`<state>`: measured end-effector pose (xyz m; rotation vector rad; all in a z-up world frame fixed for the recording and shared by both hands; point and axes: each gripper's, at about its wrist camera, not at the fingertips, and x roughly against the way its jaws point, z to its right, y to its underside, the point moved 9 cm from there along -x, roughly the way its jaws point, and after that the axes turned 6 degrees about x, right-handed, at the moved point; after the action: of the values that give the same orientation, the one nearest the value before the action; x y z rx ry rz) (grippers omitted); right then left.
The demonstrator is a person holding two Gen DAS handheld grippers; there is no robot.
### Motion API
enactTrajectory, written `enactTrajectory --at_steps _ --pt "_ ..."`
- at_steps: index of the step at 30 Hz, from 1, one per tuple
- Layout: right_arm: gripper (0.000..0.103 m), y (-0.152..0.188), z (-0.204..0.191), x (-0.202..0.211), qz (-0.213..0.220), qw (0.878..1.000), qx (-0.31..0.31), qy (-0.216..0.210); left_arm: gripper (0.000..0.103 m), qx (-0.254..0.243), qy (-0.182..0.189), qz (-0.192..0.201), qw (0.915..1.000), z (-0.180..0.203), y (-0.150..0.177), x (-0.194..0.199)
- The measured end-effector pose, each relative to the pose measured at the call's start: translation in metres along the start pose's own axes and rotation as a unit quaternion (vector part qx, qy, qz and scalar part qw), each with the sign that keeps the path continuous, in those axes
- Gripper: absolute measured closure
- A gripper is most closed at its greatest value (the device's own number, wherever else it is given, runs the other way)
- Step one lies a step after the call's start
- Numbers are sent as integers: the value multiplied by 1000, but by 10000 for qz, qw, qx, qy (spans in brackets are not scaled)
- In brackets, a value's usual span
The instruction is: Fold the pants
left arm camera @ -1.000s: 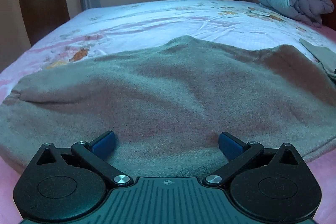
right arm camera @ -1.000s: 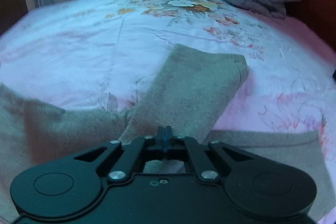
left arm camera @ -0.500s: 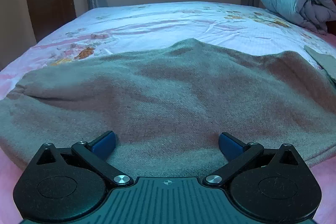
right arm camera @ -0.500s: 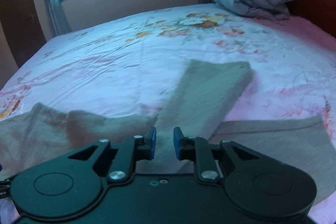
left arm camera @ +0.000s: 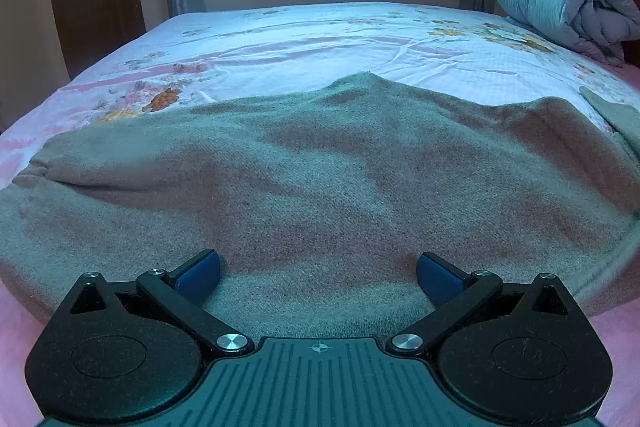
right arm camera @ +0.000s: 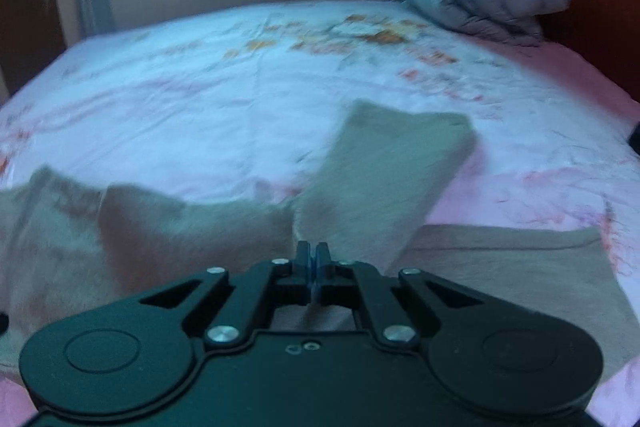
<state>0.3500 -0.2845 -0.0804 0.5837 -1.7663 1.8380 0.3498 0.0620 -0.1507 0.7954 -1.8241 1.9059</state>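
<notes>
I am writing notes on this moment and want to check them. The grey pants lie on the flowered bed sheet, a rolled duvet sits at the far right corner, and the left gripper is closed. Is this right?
Not quite: the left gripper is open, its blue pads wide apart over the grey pants, as the left wrist view shows. The pants on the flowered bed sheet and the rolled duvet at the far right are correct.

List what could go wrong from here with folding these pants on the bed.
1. The right gripper is shut with no cloth visibly between its pads; lifting now would likely leave the pants behind.
2. The two legs are splayed apart, one angled up the bed sheet; folding without aligning them would probably give a crooked result.
3. The left gripper is open over the rumpled waist end; a pinch there may catch only the top layer.
</notes>
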Motion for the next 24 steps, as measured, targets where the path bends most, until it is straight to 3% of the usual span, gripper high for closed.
enactTrajectory --at_steps 4,8,9,10,13,17,20,24 --pt "103 17 36 25 152 9975 -691 94 0 -4 1 13 10000 1 0 -1" --pt "103 52 65 38 30 9916 -1293 92 0 -2 5 25 10000 2 0 -1" --pt "101 52 66 40 146 9911 -1325 44 0 3 5 29 10000 2 1 -1" --pt "91 49 65 41 236 9912 -1303 36 0 10 6 27 10000 2 1 -1" --pt "83 25 49 36 447 9933 -1058 -141 0 75 -8 75 9999 0 -1 1" --pt "82 -15 13 13 503 9981 -311 -177 0 494 -569 388 9964 -29 -16 14" --pt "81 -34 -5 -18 285 9995 165 -30 0 772 -888 210 9928 -61 -20 2" --pt "78 -32 -13 -65 -399 9956 693 486 0 685 -883 22 9937 -69 -15 -14"
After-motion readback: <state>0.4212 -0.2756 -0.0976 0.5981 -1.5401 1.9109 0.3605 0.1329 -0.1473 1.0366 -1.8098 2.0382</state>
